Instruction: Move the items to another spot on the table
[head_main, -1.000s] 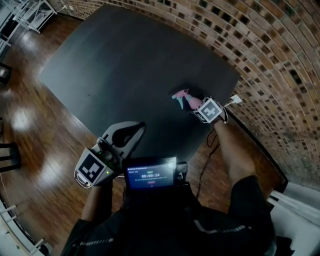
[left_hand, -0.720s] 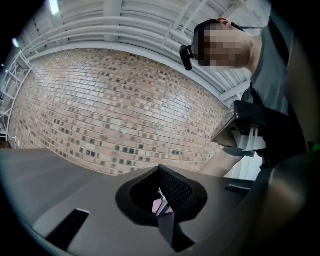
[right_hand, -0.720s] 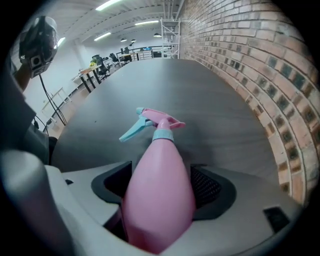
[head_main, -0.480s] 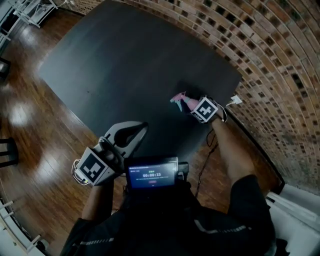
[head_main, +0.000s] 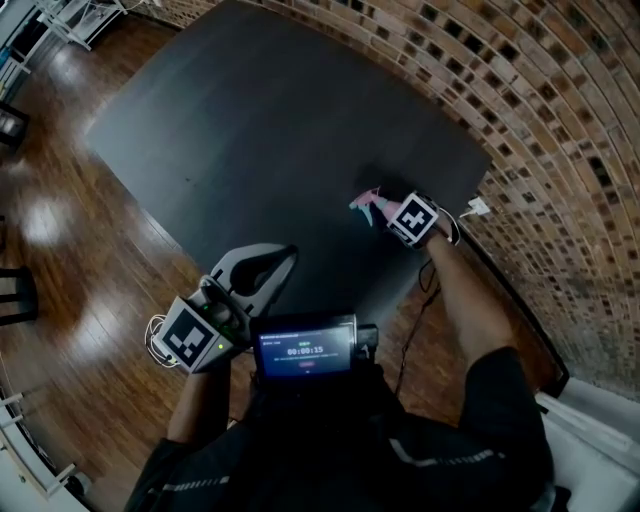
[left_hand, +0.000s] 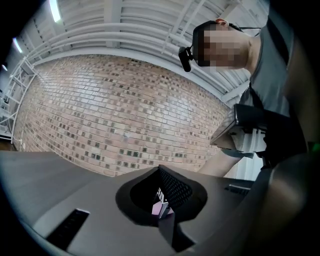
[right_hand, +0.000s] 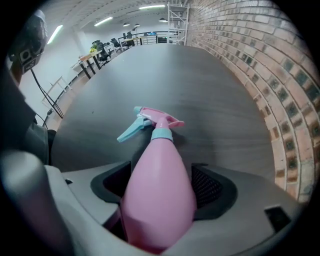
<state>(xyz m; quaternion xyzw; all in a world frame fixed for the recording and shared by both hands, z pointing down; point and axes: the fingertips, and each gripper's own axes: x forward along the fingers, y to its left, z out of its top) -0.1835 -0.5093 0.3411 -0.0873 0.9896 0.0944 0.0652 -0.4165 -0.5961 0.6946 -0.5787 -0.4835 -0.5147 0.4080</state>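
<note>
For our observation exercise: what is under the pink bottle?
Dark table shows below the neck and nozzle of the bottle. The right gripper, shut on the bottle, covers its base, so whether it rests on the table can't be seen.

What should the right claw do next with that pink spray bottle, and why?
Probably carry the pink spray bottle toward the bare middle of the table: the right claw is shut round its body, close to the table's edge by the brick wall, and the task wants it in another spot.

Open-plan office: brick wall (head_main: 540, 110), desks (right_hand: 92, 55)
</note>
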